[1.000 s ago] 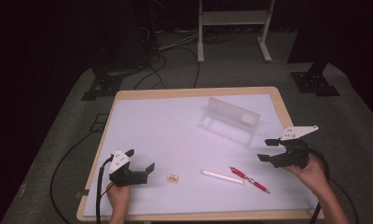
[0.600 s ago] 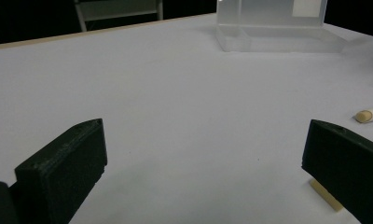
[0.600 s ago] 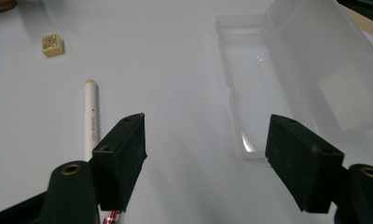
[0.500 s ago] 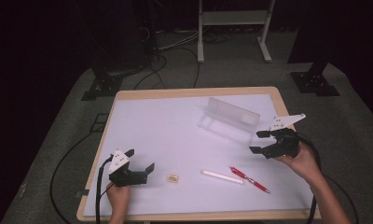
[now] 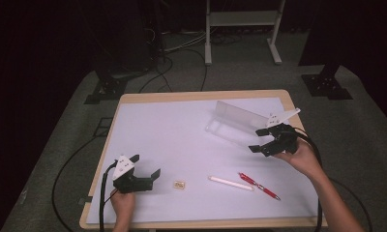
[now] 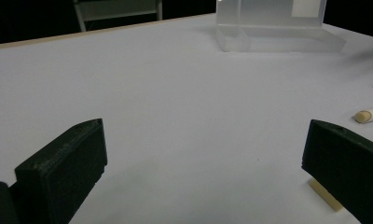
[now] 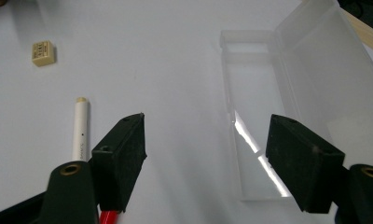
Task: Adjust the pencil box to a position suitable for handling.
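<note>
Right gripper (image 5: 269,141), jaws wide apart and holding nothing, hangs above the table (image 5: 182,125). Clear plastic case (image 7: 278,107), lid open, lies just ahead and below it; white pen (image 7: 80,128) and red pen (image 5: 259,185) lie on its near side. Left gripper (image 5: 142,173) also spread empty, small eraser (image 5: 180,184) just beside its right jaw.

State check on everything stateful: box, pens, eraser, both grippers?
Clear plastic box: lid open, empty.
White pen: lying flat, untouched.
Red pen: lying flat, untouched.
Eraser: flat on table.
Left gripper: open, holding nothing.
Right gripper: open, holding nothing, beside box.
</note>
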`<state>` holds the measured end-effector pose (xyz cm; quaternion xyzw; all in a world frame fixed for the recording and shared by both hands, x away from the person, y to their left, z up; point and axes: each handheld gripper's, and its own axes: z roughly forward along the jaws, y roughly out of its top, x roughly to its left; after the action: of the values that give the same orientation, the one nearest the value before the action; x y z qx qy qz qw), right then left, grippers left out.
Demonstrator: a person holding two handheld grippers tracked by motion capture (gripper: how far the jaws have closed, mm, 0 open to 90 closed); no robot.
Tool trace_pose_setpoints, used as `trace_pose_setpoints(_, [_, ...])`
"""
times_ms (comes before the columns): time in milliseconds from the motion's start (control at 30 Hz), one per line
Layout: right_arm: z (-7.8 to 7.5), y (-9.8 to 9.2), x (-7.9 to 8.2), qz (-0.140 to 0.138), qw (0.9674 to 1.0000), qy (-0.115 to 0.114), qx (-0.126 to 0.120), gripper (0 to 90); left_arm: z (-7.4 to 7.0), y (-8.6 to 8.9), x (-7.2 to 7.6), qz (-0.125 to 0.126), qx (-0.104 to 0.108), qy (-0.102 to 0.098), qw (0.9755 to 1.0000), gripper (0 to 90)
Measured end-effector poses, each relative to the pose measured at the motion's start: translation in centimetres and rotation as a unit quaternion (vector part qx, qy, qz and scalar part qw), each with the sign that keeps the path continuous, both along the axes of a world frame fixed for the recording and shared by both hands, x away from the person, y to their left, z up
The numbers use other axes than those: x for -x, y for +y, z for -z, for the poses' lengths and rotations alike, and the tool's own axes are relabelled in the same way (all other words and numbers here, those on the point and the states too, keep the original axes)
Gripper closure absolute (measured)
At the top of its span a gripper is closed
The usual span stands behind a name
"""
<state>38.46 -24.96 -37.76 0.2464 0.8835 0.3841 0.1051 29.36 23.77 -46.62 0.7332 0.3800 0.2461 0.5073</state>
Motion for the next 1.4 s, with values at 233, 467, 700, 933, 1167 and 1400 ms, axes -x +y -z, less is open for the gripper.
trace_pose_setpoints(233, [-0.2,1.0,-0.8,-0.003,1.0000,0.002,0.007,27.7,0.0,0.0,0.0,0.000,0.001,0.000,1.0000,0.0])
trace_pose_setpoints(467, [-0.2,2.2,-1.6,-0.008,0.9999,0.002,0.013,28.0,0.0,0.0,0.0,0.000,0.002,0.000,1.0000,0.0])
trace_pose_setpoints(700, [0.4,3.7,-2.8,-0.012,0.9996,0.008,0.026,29.5,0.0,0.1,0.0,-0.001,0.004,-0.001,1.0000,0.0])
trace_pose_setpoints(933, [1.8,4.9,-4.3,-0.009,0.9991,0.024,0.032,31.5,0.0,0.1,0.0,0.000,0.004,0.001,1.0000,0.0])
trace_pose_setpoints(1167, [3.4,6.0,-5.4,-0.003,0.9981,0.037,0.048,34.4,0.0,0.2,-0.1,0.001,0.006,0.001,1.0000,0.0])
trace_pose_setpoints(1400, [4.2,6.4,-6.1,-0.003,0.9975,0.046,0.053,42.1,0.0,0.2,-0.1,0.002,0.008,0.000,1.0000,0.0])
